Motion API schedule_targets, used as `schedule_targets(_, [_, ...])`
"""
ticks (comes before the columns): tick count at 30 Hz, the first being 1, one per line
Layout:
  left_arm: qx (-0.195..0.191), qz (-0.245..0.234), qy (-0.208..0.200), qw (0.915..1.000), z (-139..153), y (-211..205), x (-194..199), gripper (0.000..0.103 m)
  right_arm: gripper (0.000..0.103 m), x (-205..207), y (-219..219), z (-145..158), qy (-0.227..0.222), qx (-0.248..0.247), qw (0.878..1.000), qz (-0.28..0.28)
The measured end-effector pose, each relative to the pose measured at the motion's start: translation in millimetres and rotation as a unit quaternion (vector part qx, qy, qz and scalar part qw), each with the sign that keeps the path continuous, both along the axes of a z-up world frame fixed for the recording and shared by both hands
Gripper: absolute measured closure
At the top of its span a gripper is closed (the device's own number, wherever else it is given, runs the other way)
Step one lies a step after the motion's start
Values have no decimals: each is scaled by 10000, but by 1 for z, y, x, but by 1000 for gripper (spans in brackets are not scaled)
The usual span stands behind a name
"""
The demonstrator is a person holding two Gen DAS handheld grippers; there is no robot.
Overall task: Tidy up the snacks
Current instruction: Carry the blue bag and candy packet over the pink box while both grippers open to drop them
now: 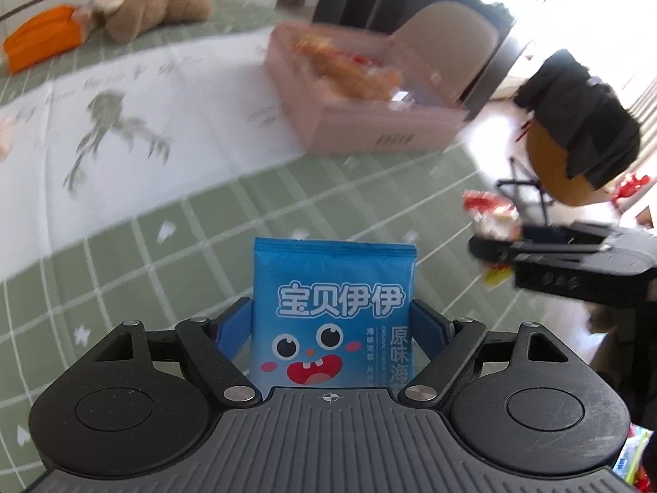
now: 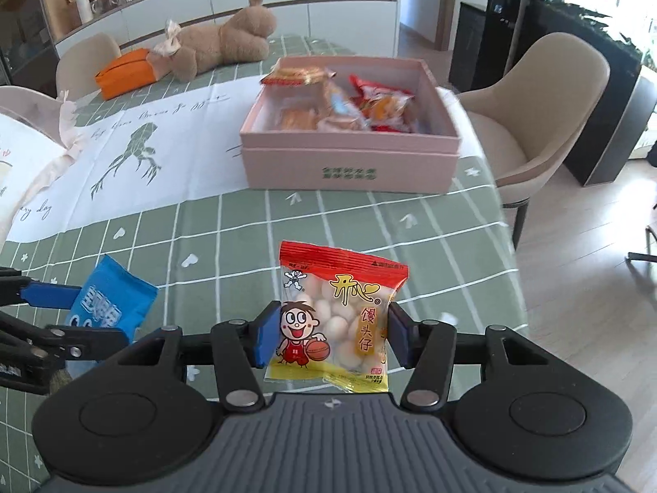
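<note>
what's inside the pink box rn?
The pink box is open and holds several wrapped snacks, mostly red and orange packets. Its near wall hides the bottom layer, so no full count.

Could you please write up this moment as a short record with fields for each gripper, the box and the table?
left gripper: pads against the blue seaweed packet, lifted off the table
right gripper: closed on the red-topped bun-snack packet
pink box: open, already holding several snacks
table: green checked cloth; teddy bear at the far end
</note>
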State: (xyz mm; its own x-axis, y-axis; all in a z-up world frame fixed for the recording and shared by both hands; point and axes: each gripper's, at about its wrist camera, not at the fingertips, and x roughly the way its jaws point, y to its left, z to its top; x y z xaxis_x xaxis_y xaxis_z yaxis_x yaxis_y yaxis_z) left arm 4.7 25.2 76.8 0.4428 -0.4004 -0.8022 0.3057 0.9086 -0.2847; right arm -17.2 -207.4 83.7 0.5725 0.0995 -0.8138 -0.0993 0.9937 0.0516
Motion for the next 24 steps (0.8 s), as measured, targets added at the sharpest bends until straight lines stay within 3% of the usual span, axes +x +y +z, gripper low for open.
schedule_targets(3, [-403,-104,-552,9976,45,-7,11,17,50,3,-17,22,-173,90,9998,-104])
schedule_targets(7, [-895,13,-1498,9847,118,-14,49,15,50,15,-38,83,-986,130,9950,-90])
schedule_targets(11, [-1168,32,-2036,9720,160,-37,100,14,50,47,-52,142,-1709,210,9851,-12])
schedule_targets(13, [-1340,138,-2041,9696,166,-47,126,14,50,70,-57,160,-1956,244,9804,38])
schedule_targets(16, [-1742,272,-1610,9711,151,-58,174,13,50,106,-64,167,-1937,376,9803,14])
schedule_targets(18, [-1897,341,-1171,9742,121,-66,212,13,49,135,-69,152,-1703,685,9830,46])
schedule_targets(20, [-1667,403,-750,9823,79,-75,244,13,44,157,-71,123,-1422,870,9860,71])
schedule_targets(21, [-1470,428,-554,9867,58,-78,256,13,36,169,-70,102,-1205,843,9891,-2])
schedule_targets(24, [-938,528,-153,9941,10,-79,270,24,36,182,-64,46,-586,494,9970,-107])
